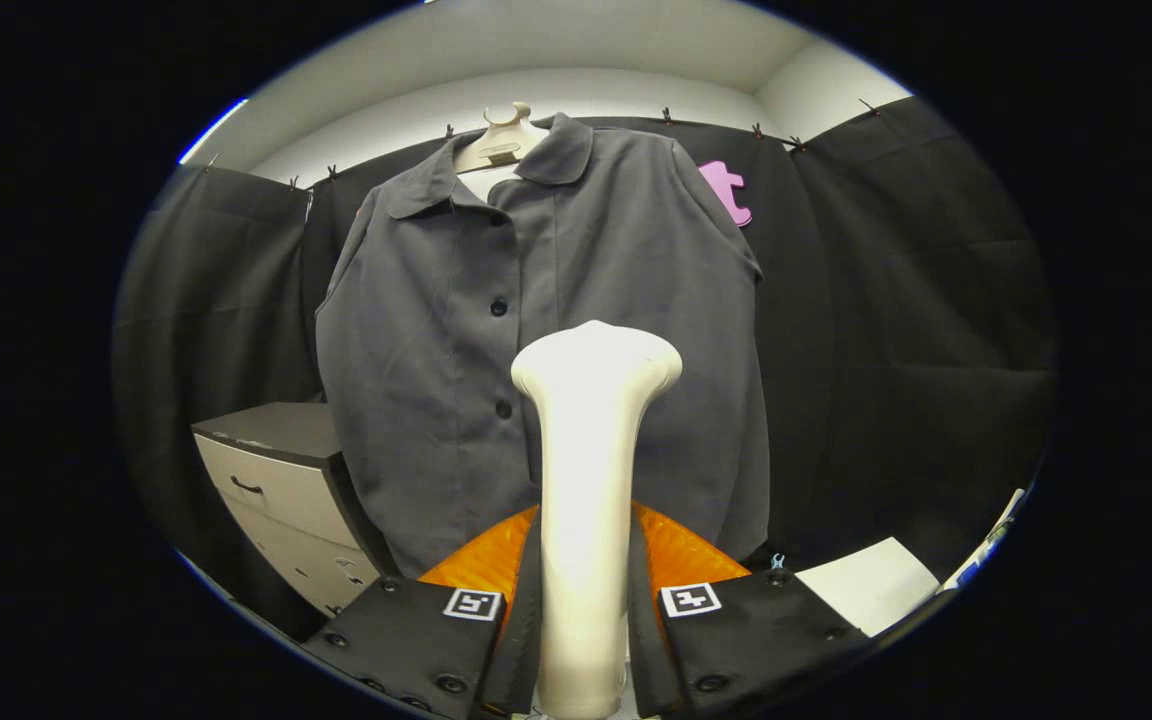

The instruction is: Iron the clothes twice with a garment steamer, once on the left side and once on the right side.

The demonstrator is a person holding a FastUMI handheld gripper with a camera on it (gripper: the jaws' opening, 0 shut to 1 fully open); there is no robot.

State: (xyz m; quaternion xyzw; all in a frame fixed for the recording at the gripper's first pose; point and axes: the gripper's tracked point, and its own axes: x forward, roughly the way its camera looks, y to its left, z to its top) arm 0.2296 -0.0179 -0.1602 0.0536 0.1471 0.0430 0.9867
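Note:
A dark grey button-up shirt (556, 330) hangs on a pale hanger (502, 135) against the black booth wall. A cream-white garment steamer (591, 450) stands upright between my fingers, its wide head up in front of the shirt's lower middle, just right of the button line. My gripper (584, 600) is shut on the steamer's handle, one finger on each side. I cannot tell whether the steamer head touches the cloth.
A light drawer cabinet with a dark top (281, 480) stands to the left of the shirt's hem. A white flat surface (871, 585) lies low on the right. A pink shape (726, 190) is pinned to the wall by the shirt's right shoulder.

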